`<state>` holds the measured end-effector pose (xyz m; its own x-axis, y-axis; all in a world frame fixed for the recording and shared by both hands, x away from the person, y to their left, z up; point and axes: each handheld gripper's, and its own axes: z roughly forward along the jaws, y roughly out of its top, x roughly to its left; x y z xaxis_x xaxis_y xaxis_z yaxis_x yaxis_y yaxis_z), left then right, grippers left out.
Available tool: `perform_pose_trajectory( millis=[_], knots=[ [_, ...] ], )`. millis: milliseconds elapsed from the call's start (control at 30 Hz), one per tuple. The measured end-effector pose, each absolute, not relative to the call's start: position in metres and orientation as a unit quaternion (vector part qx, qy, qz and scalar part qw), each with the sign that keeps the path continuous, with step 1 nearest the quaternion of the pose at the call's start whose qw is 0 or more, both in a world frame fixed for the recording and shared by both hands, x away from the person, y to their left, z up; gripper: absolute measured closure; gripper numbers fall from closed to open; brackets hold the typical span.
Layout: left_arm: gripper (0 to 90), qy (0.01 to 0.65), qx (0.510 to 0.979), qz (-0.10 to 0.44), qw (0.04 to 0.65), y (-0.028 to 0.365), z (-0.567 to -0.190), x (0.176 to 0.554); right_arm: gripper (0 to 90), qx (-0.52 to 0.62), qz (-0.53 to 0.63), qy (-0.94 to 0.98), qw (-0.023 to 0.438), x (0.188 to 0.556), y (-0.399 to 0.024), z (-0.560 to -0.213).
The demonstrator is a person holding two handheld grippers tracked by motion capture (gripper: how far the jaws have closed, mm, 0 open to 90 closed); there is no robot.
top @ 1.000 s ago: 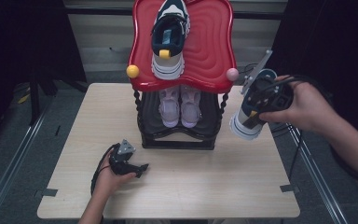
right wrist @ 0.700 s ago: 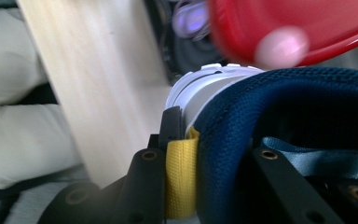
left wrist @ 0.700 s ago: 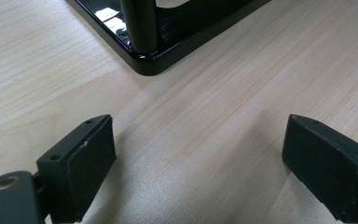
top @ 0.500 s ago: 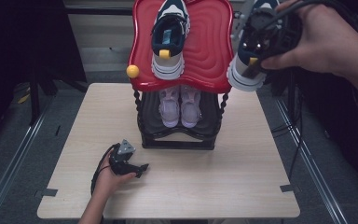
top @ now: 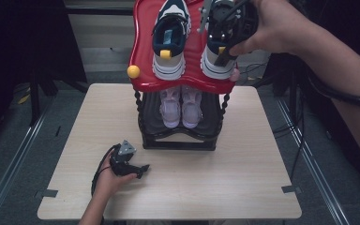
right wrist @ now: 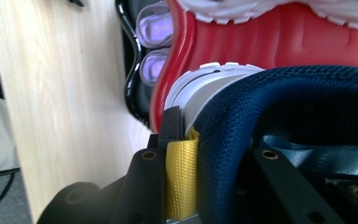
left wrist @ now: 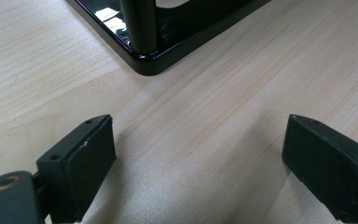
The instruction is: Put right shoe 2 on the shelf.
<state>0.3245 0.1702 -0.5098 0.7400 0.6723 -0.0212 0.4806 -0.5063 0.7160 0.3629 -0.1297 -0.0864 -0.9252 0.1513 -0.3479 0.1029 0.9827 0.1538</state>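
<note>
The navy-and-white sneaker (top: 220, 44) hangs over the right half of the red top shelf (top: 143, 70) of the shoe rack (top: 180, 138). Its white heel faces the camera in the high view and its long axis runs away toward the back of the shelf, parallel to the matching sneaker (top: 169, 40) already lying on the left half. The right gripper (top: 225, 47) has it by the heel. In the right gripper view the jaws sit closed over the padded navy collar (right wrist: 261, 93) and the yellow heel tab (right wrist: 181, 177), one jaw outside the heel and one inside the shoe's opening.

The coming move looks like a lowering one: the shoe lies directly below and ahead of the gripper, and the free space on the shelf lies under its sole, beside its partner. Judged from the high view, the sole has yet to settle flat, and the heel is close to the shelf's front lip.

The right gripper view shows the grip and the shelf's red edge passing just beneath the white sole (right wrist: 200, 88), with the pale lilac shoes (top: 182, 105) on the lower tier beyond. The high view shows the gap between the two sneakers.

The left gripper (top: 130, 165) rests on the wooden table (top: 262, 187), well apart from the shelf top. Its jaws stand wide with nothing between them, pointing toward the rack's black base corner (left wrist: 144, 65).
</note>
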Motion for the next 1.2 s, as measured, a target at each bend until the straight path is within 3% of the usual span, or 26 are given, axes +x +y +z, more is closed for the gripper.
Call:
perform_pose_trajectory(
  millis=[600, 1200],
  knots=[
    [8.1, 0.337, 0.858, 0.130, 0.365, 0.170, -0.510, 0.326, 73.4, 0.035, 0.053, 0.983, 0.173, 0.397, -0.122, -0.104],
    [7.6, 0.336, 0.859, 0.132, 0.364, 0.170, -0.510, 0.326, 72.5, 0.025, 0.048, 0.985, 0.167, 0.401, -0.114, -0.107]
  ],
)
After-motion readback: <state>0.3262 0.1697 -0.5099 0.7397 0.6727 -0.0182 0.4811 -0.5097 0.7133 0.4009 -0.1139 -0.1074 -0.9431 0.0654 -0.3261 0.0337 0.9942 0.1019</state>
